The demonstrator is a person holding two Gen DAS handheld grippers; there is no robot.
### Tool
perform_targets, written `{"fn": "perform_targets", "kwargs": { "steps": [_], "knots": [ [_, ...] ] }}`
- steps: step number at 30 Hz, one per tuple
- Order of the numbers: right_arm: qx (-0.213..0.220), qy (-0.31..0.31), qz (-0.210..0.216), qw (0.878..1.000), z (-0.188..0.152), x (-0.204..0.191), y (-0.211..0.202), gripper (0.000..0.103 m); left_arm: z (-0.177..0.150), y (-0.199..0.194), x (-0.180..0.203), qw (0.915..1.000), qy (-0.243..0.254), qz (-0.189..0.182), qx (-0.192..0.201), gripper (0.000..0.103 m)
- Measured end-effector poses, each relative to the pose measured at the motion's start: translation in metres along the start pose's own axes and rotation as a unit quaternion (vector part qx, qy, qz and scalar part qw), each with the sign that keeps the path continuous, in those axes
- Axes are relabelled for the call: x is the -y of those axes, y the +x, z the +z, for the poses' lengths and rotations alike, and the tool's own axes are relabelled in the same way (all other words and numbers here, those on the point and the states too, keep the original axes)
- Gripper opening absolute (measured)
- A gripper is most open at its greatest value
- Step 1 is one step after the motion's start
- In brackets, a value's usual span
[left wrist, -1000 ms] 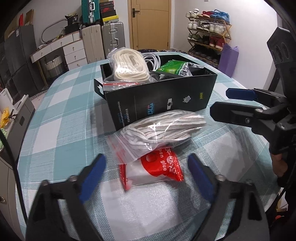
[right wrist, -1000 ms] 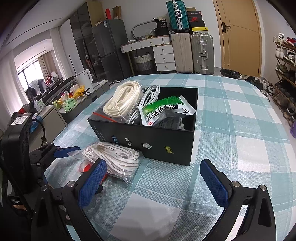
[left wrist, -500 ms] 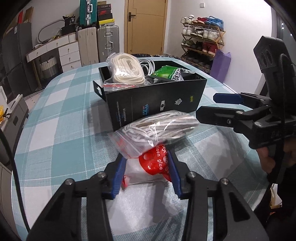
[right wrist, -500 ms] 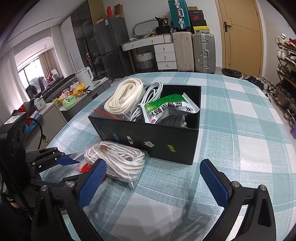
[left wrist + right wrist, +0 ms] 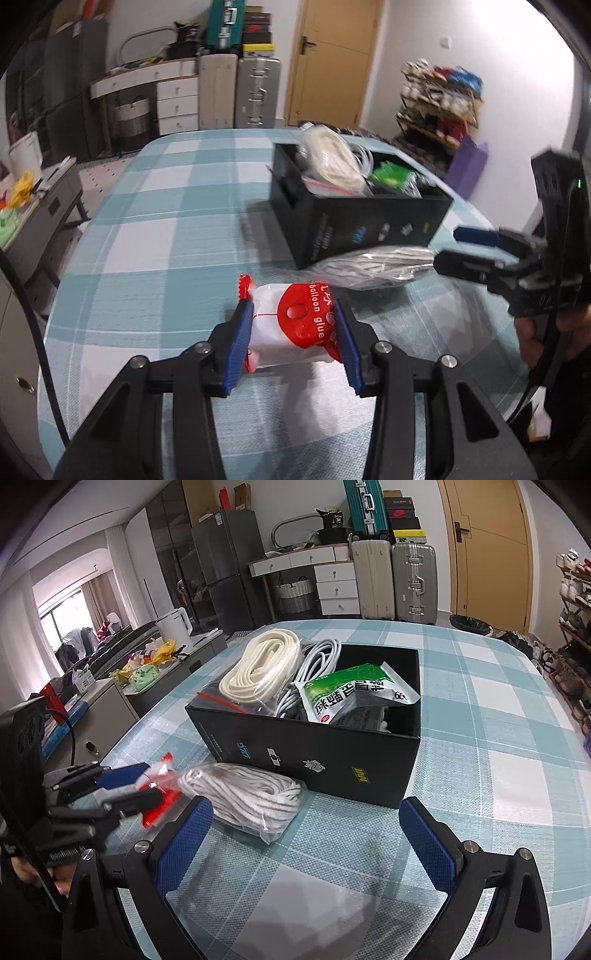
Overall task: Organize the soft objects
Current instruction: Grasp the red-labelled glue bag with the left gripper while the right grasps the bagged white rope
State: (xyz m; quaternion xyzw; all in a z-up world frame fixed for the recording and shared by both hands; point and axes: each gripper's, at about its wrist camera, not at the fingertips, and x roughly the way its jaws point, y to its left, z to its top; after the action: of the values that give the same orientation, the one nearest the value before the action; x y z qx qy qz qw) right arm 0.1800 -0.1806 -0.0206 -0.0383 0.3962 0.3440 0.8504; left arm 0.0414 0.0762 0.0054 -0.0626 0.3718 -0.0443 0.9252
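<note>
Teal-white checked tablecloth (image 5: 461, 686) — black box (image 5: 314, 753) — red-white balloon-glue packet (image 5: 295, 325).

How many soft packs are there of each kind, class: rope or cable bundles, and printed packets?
Rope or cable bundles: 3 (cream rope, white cable, grey-white rope bag)
Printed packets: 2 (green packet, balloon glue packet)
Total: 5

Left wrist cam sits behind the left gripper (image 5: 293, 345), angled down along its fingers, close over the checked table (image 5: 166, 236). Right wrist cam does the same behind the right gripper (image 5: 306, 843). Both share the black box (image 5: 369, 225) (image 5: 314, 753) and rope bag (image 5: 373, 267) (image 5: 243, 794) ahead; each sees the other gripper off to its side.
</note>
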Motion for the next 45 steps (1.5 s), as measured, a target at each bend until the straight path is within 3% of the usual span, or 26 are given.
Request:
{"fn": "perform_targets", "kwargs": {
  "steps": [12, 22, 31, 41, 45],
  "knots": [
    [-0.018, -0.018, 0.02, 0.999, 0.0, -0.008, 0.01, 0.102, 0.002, 0.004, -0.012, 0.9998, -0.016, 0.015, 0.002, 0.043],
    [-0.072, -0.074, 0.042, 0.994, 0.003, -0.03, 0.04, 0.102, 0.005, 0.022, 0.002, 0.9995, 0.004, 0.02, -0.026, 0.043],
    [-0.094, -0.128, 0.058, 0.986, 0.008, -0.047, 0.061, 0.102, 0.009, 0.03, 0.009, 0.9992, 0.018, 0.017, -0.033, 0.043],
    [-0.107, -0.177, 0.09, 0.974, -0.01, -0.061, 0.045, 0.102, 0.011, 0.032, 0.017, 0.999, 0.029, 0.006, -0.034, 0.044],
    [-0.11, -0.176, 0.081, 0.975, -0.015, -0.055, 0.046, 0.102, 0.011, 0.033, 0.021, 0.9989, 0.033, 0.002, -0.034, 0.044]
  ]
}}
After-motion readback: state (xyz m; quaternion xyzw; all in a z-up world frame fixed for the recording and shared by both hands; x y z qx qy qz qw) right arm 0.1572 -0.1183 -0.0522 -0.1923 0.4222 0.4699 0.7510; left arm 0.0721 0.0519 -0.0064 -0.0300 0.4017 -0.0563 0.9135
